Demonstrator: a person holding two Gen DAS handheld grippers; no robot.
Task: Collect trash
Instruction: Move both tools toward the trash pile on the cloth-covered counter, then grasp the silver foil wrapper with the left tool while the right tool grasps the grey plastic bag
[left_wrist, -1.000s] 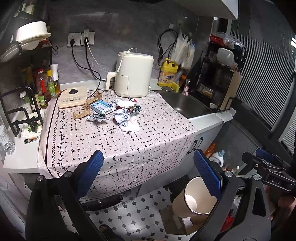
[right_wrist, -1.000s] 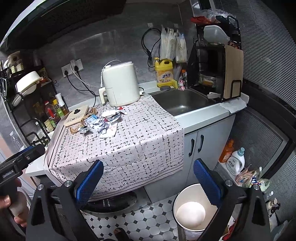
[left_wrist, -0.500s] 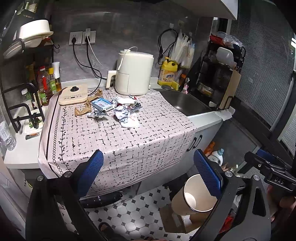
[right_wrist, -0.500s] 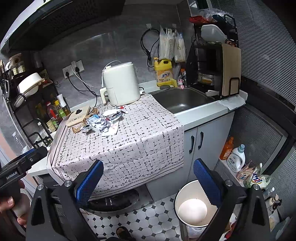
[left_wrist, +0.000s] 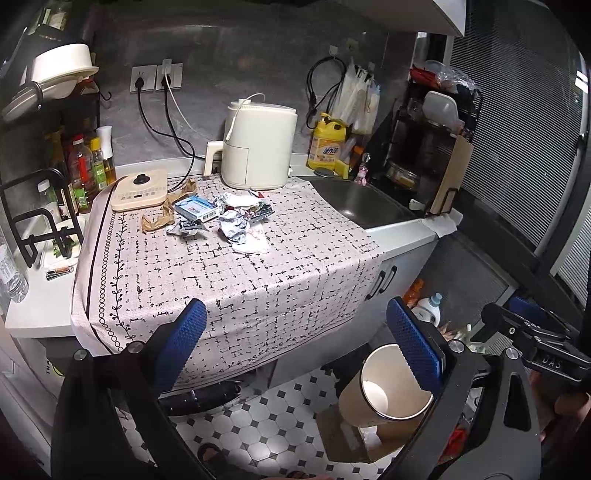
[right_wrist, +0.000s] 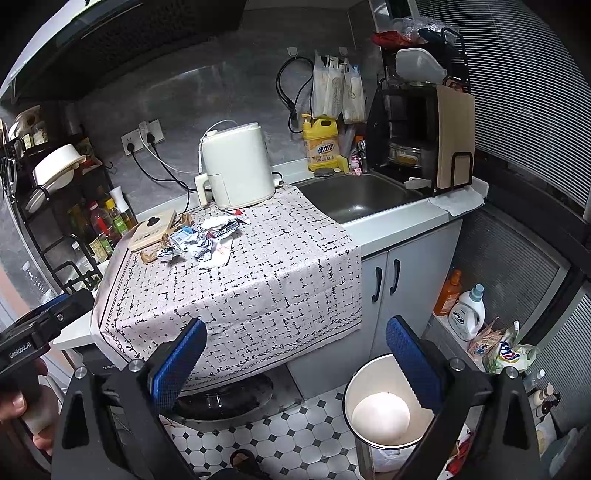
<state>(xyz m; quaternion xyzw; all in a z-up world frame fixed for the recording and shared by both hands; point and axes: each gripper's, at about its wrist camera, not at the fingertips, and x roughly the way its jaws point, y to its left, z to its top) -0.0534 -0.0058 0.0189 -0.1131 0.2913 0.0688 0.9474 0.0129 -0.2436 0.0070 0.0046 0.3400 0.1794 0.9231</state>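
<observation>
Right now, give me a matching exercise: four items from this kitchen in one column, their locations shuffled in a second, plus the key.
Items:
1. trash bin
2. air fryer
3. yellow detergent bottle
4. crumpled wrappers

Places:
A. on the patterned cloth, in front of the air fryer
B. behind the sink, against the wall
C. on the tiled floor by the cabinet
D. at the back of the counter, cord running up to the wall

Pairs: 1-C, 2-D, 3-B, 4-A

Dim, sharp frames, strong fisheye bending and black vignette at edges, soft glare on the backsplash (left_wrist: 258, 55).
</observation>
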